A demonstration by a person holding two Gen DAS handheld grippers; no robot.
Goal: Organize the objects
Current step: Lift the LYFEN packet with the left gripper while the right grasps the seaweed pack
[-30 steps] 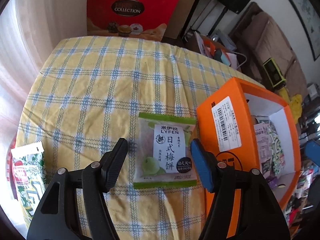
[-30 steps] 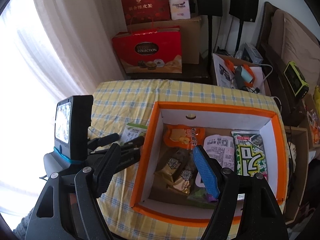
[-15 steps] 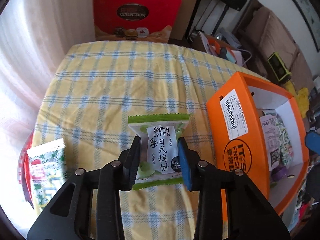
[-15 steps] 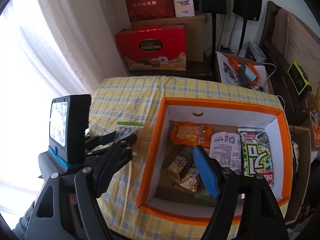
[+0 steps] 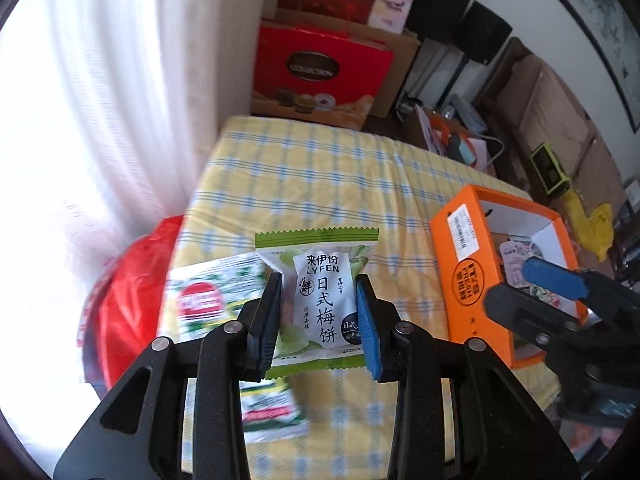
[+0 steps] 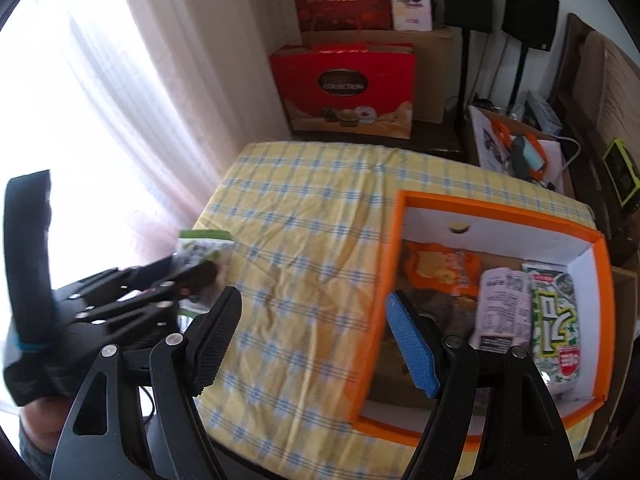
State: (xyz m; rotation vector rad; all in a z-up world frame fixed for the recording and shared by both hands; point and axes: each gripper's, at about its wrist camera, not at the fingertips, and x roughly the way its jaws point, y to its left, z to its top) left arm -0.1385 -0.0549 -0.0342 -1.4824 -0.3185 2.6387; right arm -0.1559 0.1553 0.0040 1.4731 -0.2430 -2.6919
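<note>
Your left gripper (image 5: 318, 320) is clamped on the snack packet (image 5: 320, 304), held clear above the table's left edge. The orange box (image 5: 472, 280) lies to its right (near the right edge). Your right gripper (image 6: 316, 344) hangs open and empty beside the box.

The snack packet (image 5: 318, 300) is glossy plastic film, white and green, with saw-toothed sealed ends. It is pinched in the left tongs (image 5: 319, 320), matt black plastic with small bright metal rivets and ribbed pads, one blue and one black. The tablecloth (image 5: 320, 184) is soft woven cloth in yellow and blue check, lightly creased. The orange box (image 6: 500, 208) looks like smooth card, white inside, with a paper label. The far curtain (image 6: 120, 100) is sheer cloth.
</note>
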